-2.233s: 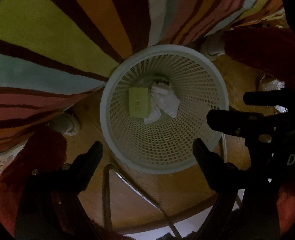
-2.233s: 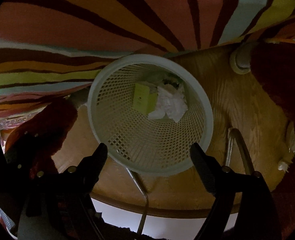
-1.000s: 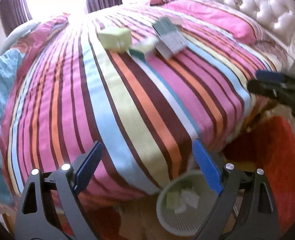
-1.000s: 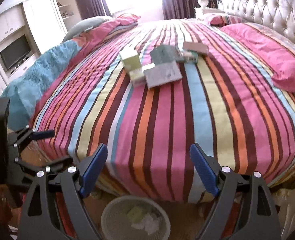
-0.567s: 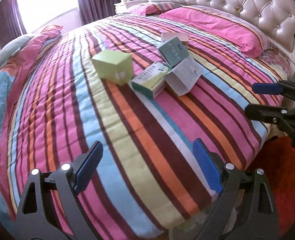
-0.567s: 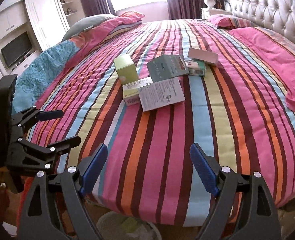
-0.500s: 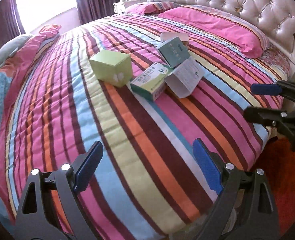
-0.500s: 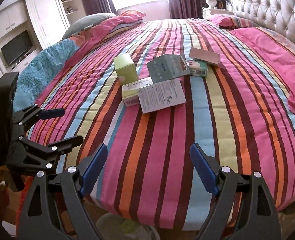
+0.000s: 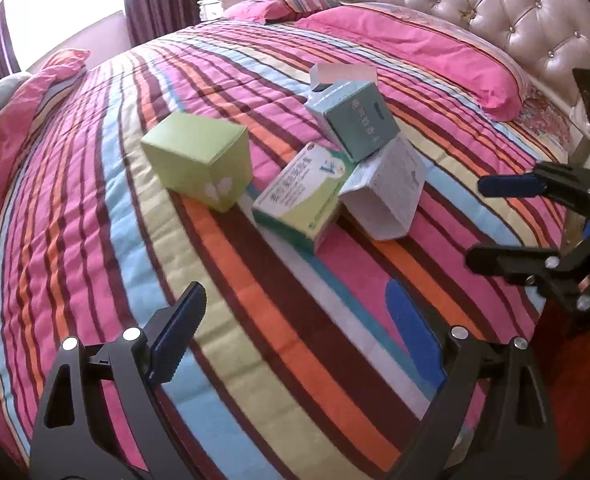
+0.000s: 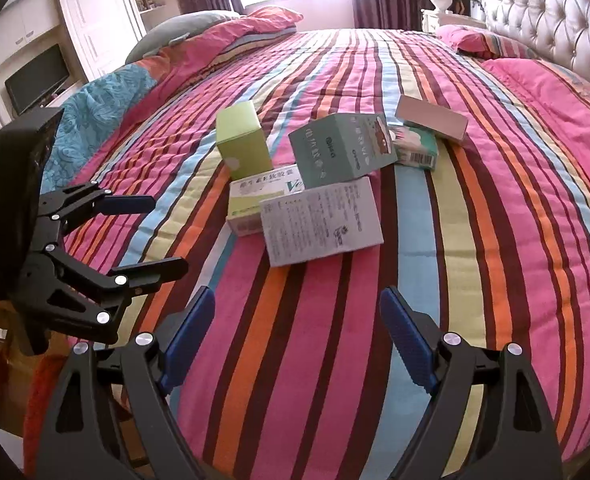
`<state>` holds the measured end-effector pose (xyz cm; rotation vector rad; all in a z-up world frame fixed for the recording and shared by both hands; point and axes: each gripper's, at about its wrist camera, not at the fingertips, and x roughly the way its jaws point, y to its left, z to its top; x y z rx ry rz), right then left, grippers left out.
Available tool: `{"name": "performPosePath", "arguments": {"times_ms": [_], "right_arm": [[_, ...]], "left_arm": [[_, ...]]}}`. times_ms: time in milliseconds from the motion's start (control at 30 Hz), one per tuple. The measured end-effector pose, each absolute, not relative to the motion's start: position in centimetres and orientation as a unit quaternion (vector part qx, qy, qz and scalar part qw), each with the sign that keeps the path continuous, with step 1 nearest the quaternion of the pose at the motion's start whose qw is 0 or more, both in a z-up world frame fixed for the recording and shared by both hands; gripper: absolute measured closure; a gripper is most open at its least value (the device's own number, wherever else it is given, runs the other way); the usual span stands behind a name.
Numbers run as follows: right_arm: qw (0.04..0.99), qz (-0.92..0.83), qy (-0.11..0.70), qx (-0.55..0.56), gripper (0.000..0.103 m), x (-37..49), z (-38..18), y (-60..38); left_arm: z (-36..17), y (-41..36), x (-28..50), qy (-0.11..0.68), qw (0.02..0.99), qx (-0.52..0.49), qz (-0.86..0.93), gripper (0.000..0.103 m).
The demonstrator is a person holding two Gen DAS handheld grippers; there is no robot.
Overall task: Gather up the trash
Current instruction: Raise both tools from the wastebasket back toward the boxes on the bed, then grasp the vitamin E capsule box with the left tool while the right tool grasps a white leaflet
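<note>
Several empty cardboard boxes lie in a cluster on the striped bedspread point(image 9: 95, 200). They include a lime-green cube box point(image 9: 199, 164) point(image 10: 243, 140), a white-and-green medicine box point(image 9: 303, 200) point(image 10: 255, 196), a grey-white printed box point(image 9: 387, 196) point(image 10: 319, 220), a teal box point(image 9: 355, 120) point(image 10: 339, 152) and a pinkish flat box point(image 10: 431, 118). My left gripper point(image 9: 295, 320) hovers open and empty short of the cluster, and shows again at the left of the right wrist view point(image 10: 163, 236). My right gripper point(image 10: 299, 320) is open and empty too, beside it point(image 9: 535, 220).
A tufted headboard point(image 9: 495, 12) and pink pillows point(image 9: 415, 48) lie beyond the boxes. A teal blanket point(image 10: 95, 120) covers the bed's left side. A white cabinet with a TV point(image 10: 35, 76) stands at the far left. A red rug point(image 9: 575, 420) lies beside the bed.
Both grippers came up from over the white waste basket and moved in over the bed toward the boxes. The basket has slid out of view. Both stayed open.
</note>
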<state>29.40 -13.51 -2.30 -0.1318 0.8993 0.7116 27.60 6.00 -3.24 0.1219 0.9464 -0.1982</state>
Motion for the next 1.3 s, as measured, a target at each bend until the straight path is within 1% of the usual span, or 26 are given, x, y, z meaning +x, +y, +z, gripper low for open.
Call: {"name": "performPosePath", "arguments": {"times_ms": [167, 333, 833, 900, 1000, 1300], "right_arm": [[0.828, 0.337, 0.443, -0.062, 0.023, 30.9, -2.8, -12.7], [0.831, 0.338, 0.435, -0.079, 0.023, 31.7, -2.8, -12.1], [0.819, 0.338, 0.454, -0.093, 0.022, 34.6, -3.3, -10.3], [0.816, 0.34, 0.458, -0.088, 0.014, 35.1, -3.2, -10.1], [0.817, 0.339, 0.458, -0.093, 0.014, 35.7, -3.2, -9.7], [0.811, 0.335, 0.467, -0.11, 0.014, 37.6, -3.6, -10.3]], "left_arm": [[-3.5, 5.3, 29.8, 0.466, 0.874, 0.08, -0.114, 0.014], [-4.2, 5.0, 31.1, 0.476, 0.866, 0.088, -0.123, 0.014], [-5.4, 3.9, 34.7, 0.498, 0.848, 0.128, -0.132, 0.014], [-5.5, 3.6, 35.1, 0.499, 0.845, 0.138, -0.135, 0.014], [-5.8, 3.5, 35.8, 0.503, 0.841, 0.149, -0.132, 0.014], [-6.4, 3.7, 37.1, 0.511, 0.842, 0.116, -0.129, 0.014]]}}
